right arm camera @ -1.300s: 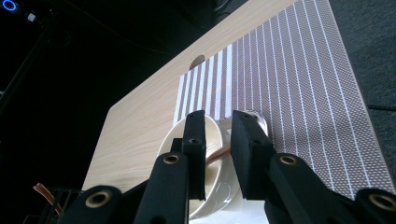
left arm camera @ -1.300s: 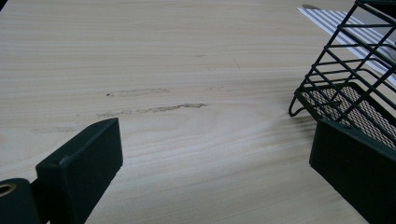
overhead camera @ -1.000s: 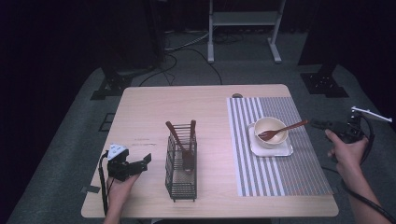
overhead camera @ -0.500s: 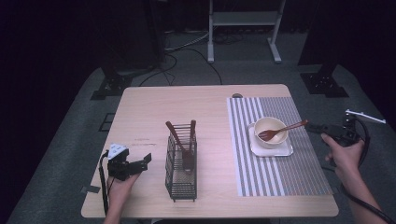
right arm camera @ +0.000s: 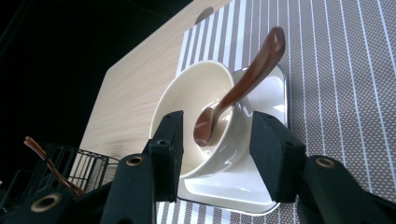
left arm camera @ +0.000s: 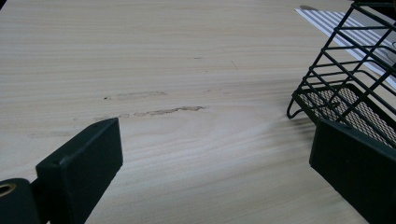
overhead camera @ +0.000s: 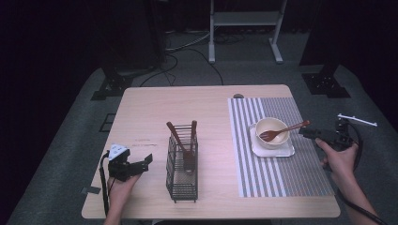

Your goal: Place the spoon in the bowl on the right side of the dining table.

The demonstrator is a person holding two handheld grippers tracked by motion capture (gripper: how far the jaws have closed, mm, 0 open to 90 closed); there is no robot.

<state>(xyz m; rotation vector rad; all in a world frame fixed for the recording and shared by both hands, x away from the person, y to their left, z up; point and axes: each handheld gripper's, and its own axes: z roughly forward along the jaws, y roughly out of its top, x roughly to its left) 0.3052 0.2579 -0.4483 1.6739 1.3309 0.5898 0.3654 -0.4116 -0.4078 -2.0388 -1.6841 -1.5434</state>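
spoon (overhead camera: 283, 131): bowl end rests inside the bowl (overhead camera: 271, 131), handle leaning on its rim, toward the right gripper (overhead camera: 313, 134). its fingers, just opening, stand apart, empty. left gripper (overhead camera: 146, 162), well left of the bowl: fingers apart, idle.

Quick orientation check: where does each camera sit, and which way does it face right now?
High view: above the near side, looking forward and down on the table; both forearms and tongs show.
Left gripper view: on the left tongs, skimming the tabletop toward the wire caddy; its open jaws show.
Right gripper view: on the right tongs, facing the bowl and spoon.
Shared: the caddy appears in all three views.
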